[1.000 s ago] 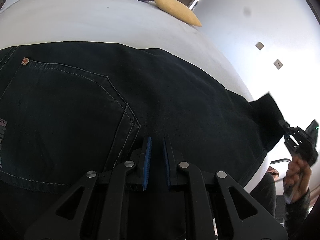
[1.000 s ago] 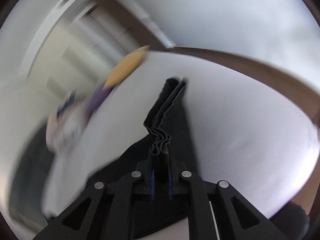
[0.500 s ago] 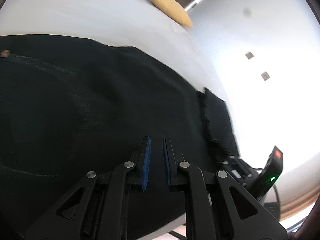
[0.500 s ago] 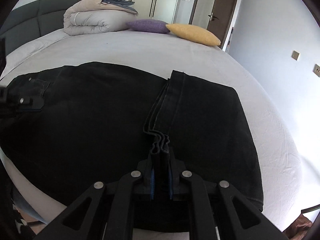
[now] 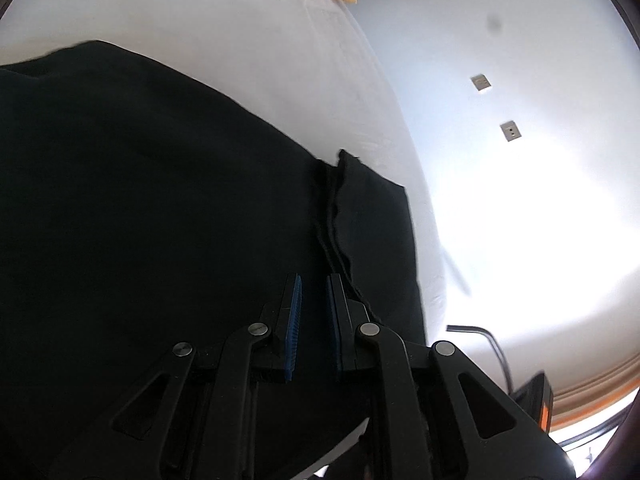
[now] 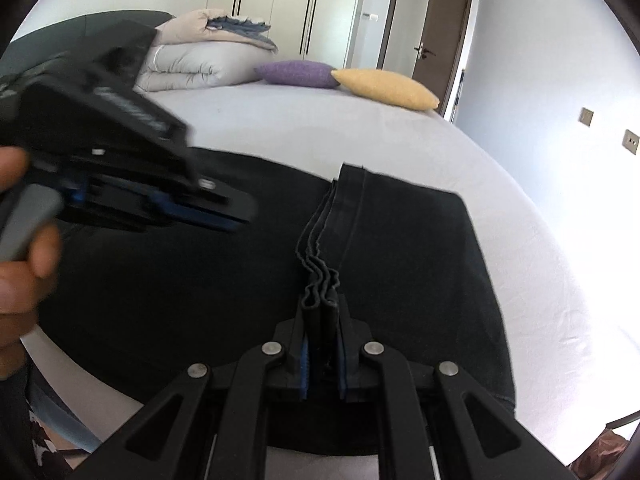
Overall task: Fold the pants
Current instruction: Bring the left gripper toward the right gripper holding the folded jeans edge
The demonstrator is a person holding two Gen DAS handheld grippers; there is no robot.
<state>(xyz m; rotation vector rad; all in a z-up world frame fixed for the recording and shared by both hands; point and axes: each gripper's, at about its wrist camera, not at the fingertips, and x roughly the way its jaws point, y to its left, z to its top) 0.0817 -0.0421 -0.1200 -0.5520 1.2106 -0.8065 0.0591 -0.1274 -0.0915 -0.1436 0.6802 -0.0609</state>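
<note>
A: What's nearest in the right wrist view?

B: The right gripper (image 6: pixel 322 316), bottom centre, its fingers pinching the stacked hem edges of the dark denim pants (image 6: pixel 408 256).

A: And the left gripper (image 5: pixel 313 292)?

B: Its blue-padded fingers stand nearly pressed together with nothing between them, just above the cloth, left of the hem line. It also shows blurred at the left of the right wrist view, a hand (image 6: pixel 18 248) holding it.

A: How do the pants look?

B: Folded over, flat, wavy layered hems running up mid-frame, on the white bed (image 6: pixel 400 136). Beyond lies a yellow cushion (image 6: pixel 386 88).
</note>
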